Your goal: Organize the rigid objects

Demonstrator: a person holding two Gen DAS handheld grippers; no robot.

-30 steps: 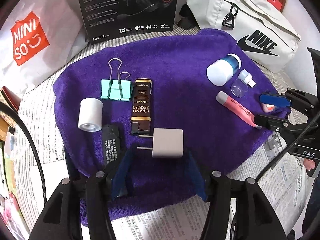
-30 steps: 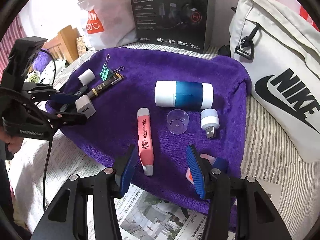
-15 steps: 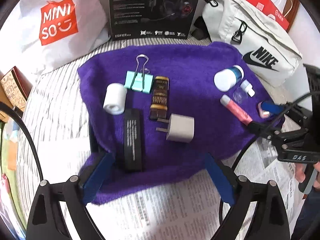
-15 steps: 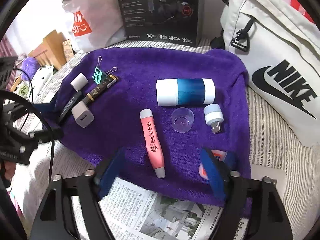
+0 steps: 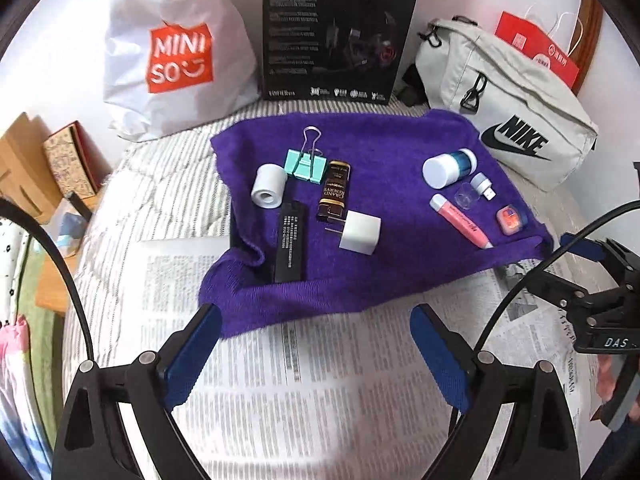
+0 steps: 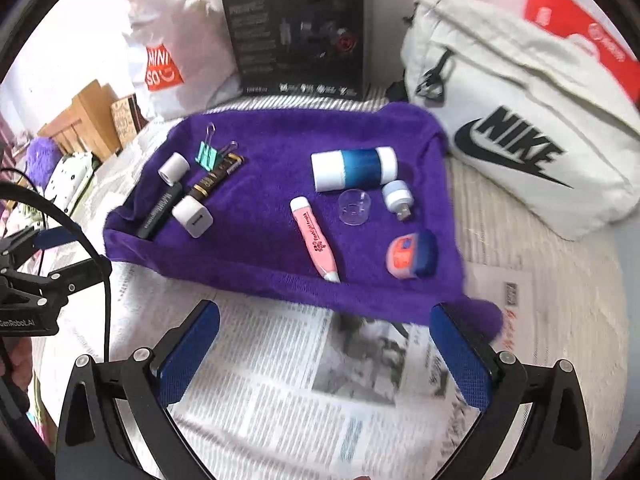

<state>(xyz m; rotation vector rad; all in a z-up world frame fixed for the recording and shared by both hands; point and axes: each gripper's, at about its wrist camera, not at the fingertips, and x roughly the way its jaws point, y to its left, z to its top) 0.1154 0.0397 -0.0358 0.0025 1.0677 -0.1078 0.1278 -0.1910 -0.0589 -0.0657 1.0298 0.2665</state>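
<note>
A purple towel (image 5: 384,148) (image 6: 288,148) holds two groups of small objects. On the left lie a white roll (image 5: 268,187), a teal binder clip (image 5: 306,164), a brown "Grand Reserve" stick (image 5: 335,194), a black bar (image 5: 290,242) and a white charger plug (image 5: 360,233) (image 6: 193,215). On the right lie a blue-and-white bottle (image 6: 354,169), a pink tube (image 6: 314,238), a clear cap (image 6: 354,207), a small USB light (image 6: 397,196) and an orange-and-blue tin (image 6: 412,254). My left gripper (image 5: 316,354) and right gripper (image 6: 324,354) are open and empty over the newspaper, short of the towel.
Newspaper (image 5: 280,380) covers the striped bedding in front of the towel. Behind the towel stand a Miniso bag (image 5: 176,56), a black Edifier box (image 5: 336,32) and a white Nike bag (image 5: 508,120). A wooden shelf (image 5: 28,168) is at far left.
Both grippers have pulled back from the towel and opened wider. The left one drew away from the charger plug, the right one from the pink tube and tin. The objects stay put.
</note>
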